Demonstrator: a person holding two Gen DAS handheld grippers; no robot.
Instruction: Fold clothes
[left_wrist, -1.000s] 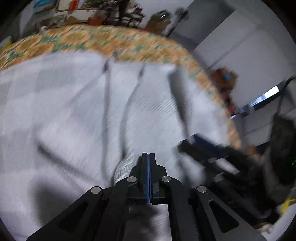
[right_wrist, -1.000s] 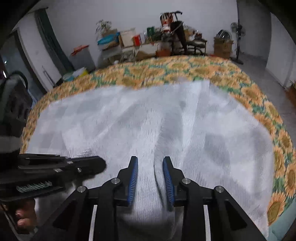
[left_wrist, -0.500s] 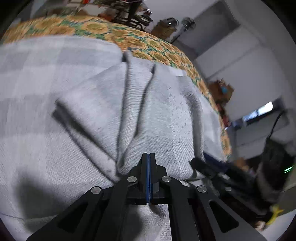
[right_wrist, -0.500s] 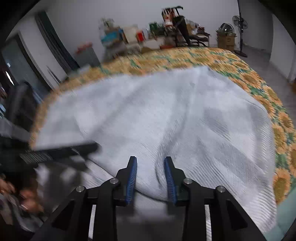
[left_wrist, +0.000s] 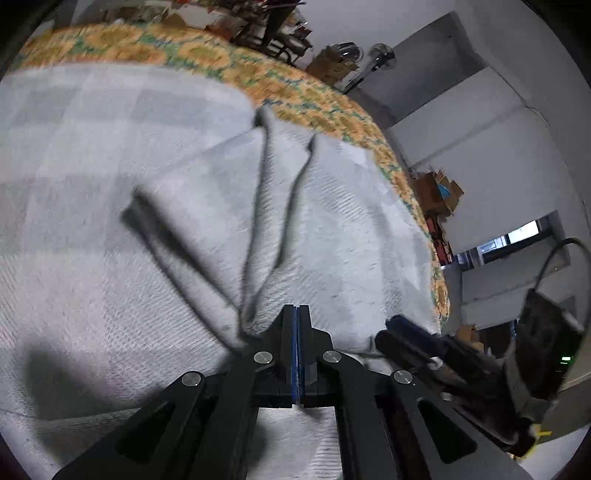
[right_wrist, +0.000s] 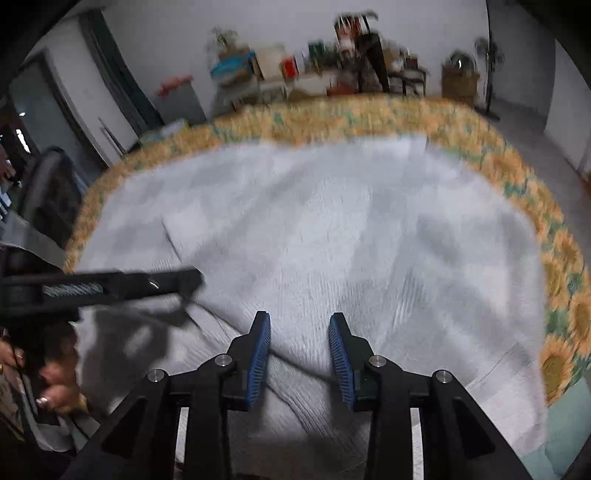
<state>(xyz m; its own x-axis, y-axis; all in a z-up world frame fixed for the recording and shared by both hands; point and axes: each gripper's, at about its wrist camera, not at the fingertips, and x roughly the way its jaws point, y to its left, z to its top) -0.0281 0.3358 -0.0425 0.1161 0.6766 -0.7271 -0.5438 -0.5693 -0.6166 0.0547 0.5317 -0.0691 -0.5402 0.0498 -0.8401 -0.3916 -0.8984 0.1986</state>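
Folding under way: we are pinching the grey cloth (left_wrist: 332, 229) in our left claw (left_wrist: 296, 332) near the bed's (right_wrist: 517, 173) front edge, now sharply creased, while our right claw (right_wrist: 299, 350) is opening, releasing it.

cloth (left_wrist: 155, 155): grey woven, ribbed, matt | bedspread (left_wrist: 295, 92): printed fabric

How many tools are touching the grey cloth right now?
1. The left tool is shut on a bunched fold of the grey cloth. The right tool is opening just above it, gripping nothing.
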